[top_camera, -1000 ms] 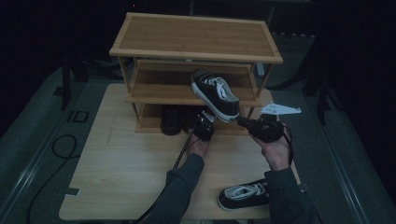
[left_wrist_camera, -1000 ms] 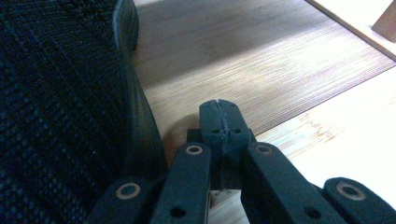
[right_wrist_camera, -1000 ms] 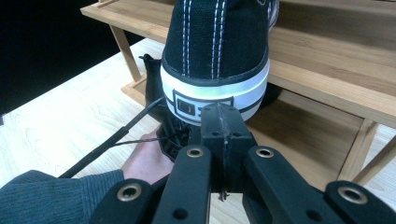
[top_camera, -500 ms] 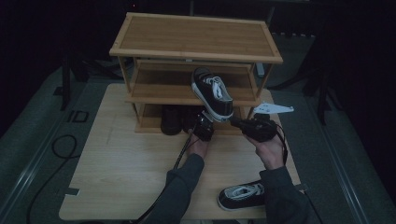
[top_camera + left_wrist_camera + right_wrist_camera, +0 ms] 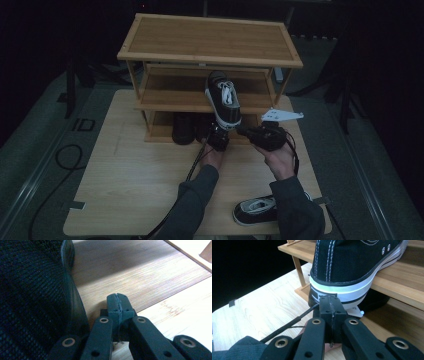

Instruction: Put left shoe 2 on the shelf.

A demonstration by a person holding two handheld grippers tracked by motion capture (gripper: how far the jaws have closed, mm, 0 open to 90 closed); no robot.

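The black sneaker [image 5: 223, 100] sits on the middle shelf [image 5: 165, 100] of the wooden rack [image 5: 210, 40], its heel jutting past the front edge. The right hand-held gripper [image 5: 245, 132], jaws closed on nothing, is at the heel's white rubber band — a good place to nudge. It probably pays to push level and along the shoe's length, so it slides in rather than twisting. The left hand-held gripper [image 5: 218, 140], also closed and empty, waits low by the dark shoes [image 5: 182, 129] on the bottom shelf — its partner [image 5: 255, 211] lies on the desk [image 5: 125, 185].

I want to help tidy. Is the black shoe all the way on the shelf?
Not fully. The black shoe rests on the middle shelf, heel hanging past its front edge.
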